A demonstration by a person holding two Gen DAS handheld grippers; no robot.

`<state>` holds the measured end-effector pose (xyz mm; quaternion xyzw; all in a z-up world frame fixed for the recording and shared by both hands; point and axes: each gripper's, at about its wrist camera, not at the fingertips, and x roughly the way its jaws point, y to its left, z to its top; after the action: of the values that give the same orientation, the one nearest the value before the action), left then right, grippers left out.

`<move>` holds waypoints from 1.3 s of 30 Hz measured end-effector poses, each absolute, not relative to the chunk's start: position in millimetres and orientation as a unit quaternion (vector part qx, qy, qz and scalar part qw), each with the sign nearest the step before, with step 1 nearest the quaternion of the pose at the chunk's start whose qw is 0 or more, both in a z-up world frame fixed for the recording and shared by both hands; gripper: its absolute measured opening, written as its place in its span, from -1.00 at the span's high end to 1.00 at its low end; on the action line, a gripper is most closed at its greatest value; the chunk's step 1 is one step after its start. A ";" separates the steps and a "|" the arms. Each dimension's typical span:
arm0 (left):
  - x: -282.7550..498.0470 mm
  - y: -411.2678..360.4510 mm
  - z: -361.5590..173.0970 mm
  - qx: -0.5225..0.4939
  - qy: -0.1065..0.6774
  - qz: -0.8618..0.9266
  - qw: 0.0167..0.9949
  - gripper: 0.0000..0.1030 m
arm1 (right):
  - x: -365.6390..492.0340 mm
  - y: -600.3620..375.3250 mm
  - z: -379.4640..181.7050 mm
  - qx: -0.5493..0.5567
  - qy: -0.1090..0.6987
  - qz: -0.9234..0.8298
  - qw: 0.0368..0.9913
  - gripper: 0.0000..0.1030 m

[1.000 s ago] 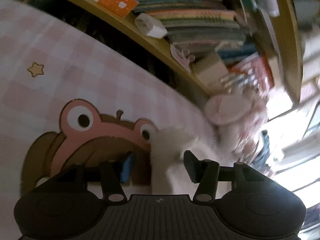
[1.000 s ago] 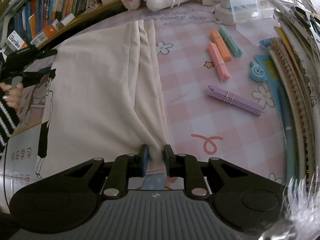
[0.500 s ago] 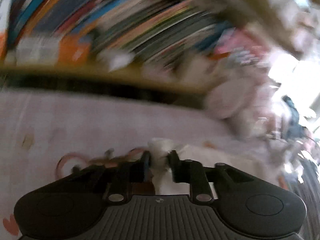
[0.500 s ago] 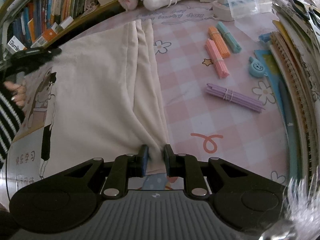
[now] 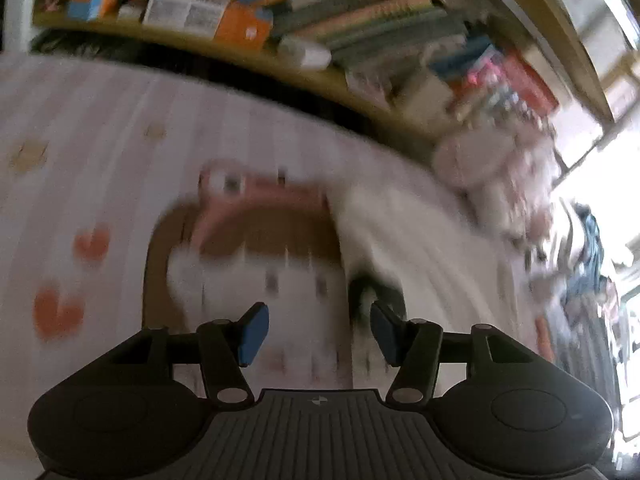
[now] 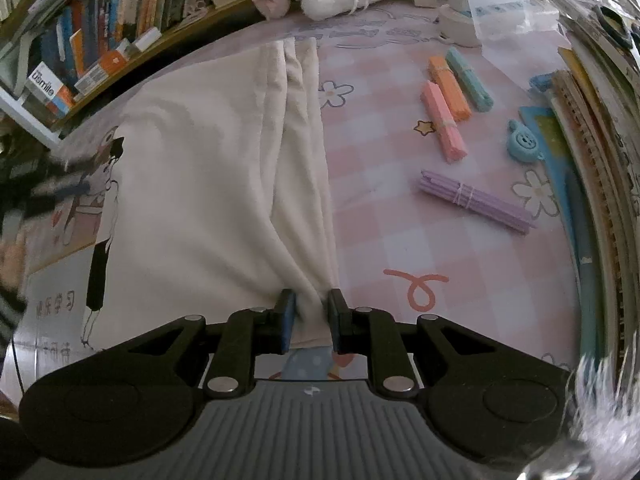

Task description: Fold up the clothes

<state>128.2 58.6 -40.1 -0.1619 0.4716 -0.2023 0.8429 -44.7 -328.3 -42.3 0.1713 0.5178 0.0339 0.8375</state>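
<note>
Soft matt cream cloth garment [image 6: 208,184], glossy pink checked table cover [image 6: 384,184]

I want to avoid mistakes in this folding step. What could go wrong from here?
1. The right gripper pinches only a bunched edge of the cloth; a pull may slip it out or deepen the wrinkles.
2. The left gripper is opening with no cloth between its pads, so that side may lie loose and the fold go crooked.
3. The stick bundles lie close beside the cloth; a swept fold could drag them.
</note>
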 end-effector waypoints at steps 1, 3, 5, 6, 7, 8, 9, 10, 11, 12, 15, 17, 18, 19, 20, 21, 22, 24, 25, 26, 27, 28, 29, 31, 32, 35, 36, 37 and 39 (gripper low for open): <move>114.6 59.6 -40.0 -0.160 0.476 -0.200 0.841 -0.13 | -44.8 -328.2 -42.2 0.171 0.518 0.038 0.838 0.65; 93.2 60.4 -40.2 -0.157 0.482 -0.193 0.840 -0.21 | -44.5 -329.5 -41.5 0.174 0.517 0.042 0.837 0.60; 75.9 59.7 -39.4 -0.156 0.484 -0.185 0.841 -0.22 | -43.9 -331.0 -38.6 0.179 0.514 0.045 0.838 0.39; 69.2 58.7 -39.3 -0.157 0.485 -0.183 0.840 -0.22 | -43.5 -331.4 -36.5 0.180 0.509 0.048 0.840 0.35; 63.1 57.4 -39.2 -0.158 0.487 -0.182 0.840 -0.22 | -43.1 -331.7 -34.4 0.181 0.504 0.052 0.843 0.33; 57.8 54.8 -39.0 -0.158 0.488 -0.183 0.839 -0.22 | -41.9 -332.5 -32.6 0.182 0.500 0.057 0.845 0.33; 52.9 51.7 -38.9 -0.157 0.489 -0.183 0.838 -0.23 | -40.5 -332.4 -31.5 0.183 0.498 0.060 0.846 0.33; 47.7 48.4 -38.9 -0.157 0.490 -0.184 0.838 -0.23 | -38.8 -333.1 -31.3 0.182 0.497 0.062 0.846 0.33; 41.0 46.1 -38.8 -0.160 0.491 -0.185 0.837 -0.23 | -37.2 -333.9 -31.2 0.181 0.497 0.065 0.846 0.33; 33.9 44.1 -38.7 -0.163 0.491 -0.186 0.835 -0.23 | -35.5 -334.7 -31.0 0.180 0.496 0.067 0.846 0.33; 25.4 37.2 -40.0 -0.177 0.496 -0.187 0.829 -0.22 | -32.8 -338.4 -34.9 0.184 0.502 0.071 0.842 0.34; 20.4 32.6 -41.0 -0.186 0.499 -0.188 0.825 -0.21 | -32.4 -342.1 -40.3 0.199 0.509 0.076 0.834 0.35; 17.9 30.3 -41.5 -0.191 0.501 -0.189 0.823 -0.16 | -32.2 -344.2 -43.2 0.209 0.512 0.078 0.830 0.37; 17.0 28.4 -41.4 -0.192 0.505 -0.188 0.820 -0.12 | -32.1 -346.4 -46.1 0.218 0.515 0.080 0.825 0.41; 16.0 27.5 -41.9 -0.197 0.509 -0.185 0.817 -0.04 | -32.6 -347.3 -47.1 0.223 0.515 0.081 0.824 0.42; 14.8 26.8 -42.7 -0.203 0.513 -0.180 0.814 0.17 | -33.2 -348.2 -48.0 0.227 0.514 0.083 0.823 0.42; 13.9 27.0 -44.2 -0.210 0.516 -0.177 0.811 0.41 | -33.6 -348.2 -48.3 0.227 0.513 0.085 0.823 0.47; 12.3 27.9 -47.6 -0.223 0.522 -0.169 0.806 0.85 | -34.6 -348.1 -49.5 0.228 0.511 0.089 0.824 0.54; 11.4 28.4 -49.3 -0.230 0.524 -0.165 0.803 0.92 | -35.1 -348.0 -50.4 0.229 0.510 0.091 0.824 0.57; 10.4 29.4 -49.4 -0.232 0.522 -0.165 0.804 0.93 | -35.2 -346.9 -50.7 0.228 0.509 0.093 0.825 0.61; 9.1 32.2 -48.3 -0.234 0.516 -0.163 0.808 0.94 | -34.9 -345.6 -50.7 0.225 0.508 0.095 0.826 0.62; 7.7 35.5 -47.0 -0.235 0.510 -0.161 0.812 0.94 | -34.3 -344.0 -50.4 0.223 0.508 0.098 0.826 0.63; 6.3 38.8 -45.6 -0.237 0.504 -0.158 0.816 0.94 | -33.5 -342.4 -50.3 0.225 0.510 0.104 0.824 0.64; 4.2 50.4 -43.1 -0.242 0.496 -0.142 0.822 0.94 | -31.2 -336.4 -50.7 0.233 0.515 0.121 0.816 0.65; 3.2 56.6 -41.8 -0.244 0.492 -0.134 0.825 0.94 | -29.4 -332.1 -51.6 0.234 0.518 0.132 0.812 0.65; 2.7 75.4 -39.4 -0.236 0.487 -0.112 0.833 0.94 | -22.9 -311.2 -51.1 0.220 0.523 0.160 0.808 0.65; 2.4 82.4 -39.2 -0.238 0.485 -0.106 0.835 0.93 | -20.6 -302.7 -50.4 0.212 0.523 0.169 0.808 0.65; 2.2 89.4 -39.1 -0.241 0.483 -0.100 0.836 0.93 | -17.4 -292.9 -48.6 0.202 0.523 0.176 0.809 0.65; -0.2 103.0 -41.2 -0.254 0.476 -0.085 0.838 0.92 | -13.3 -278.2 -47.2 0.190 0.520 0.185 0.812 0.65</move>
<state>-0.2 103.0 -41.2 -0.2536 0.4758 -0.0847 0.8379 -13.3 -278.2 -47.2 0.1904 0.5202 0.1848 0.8118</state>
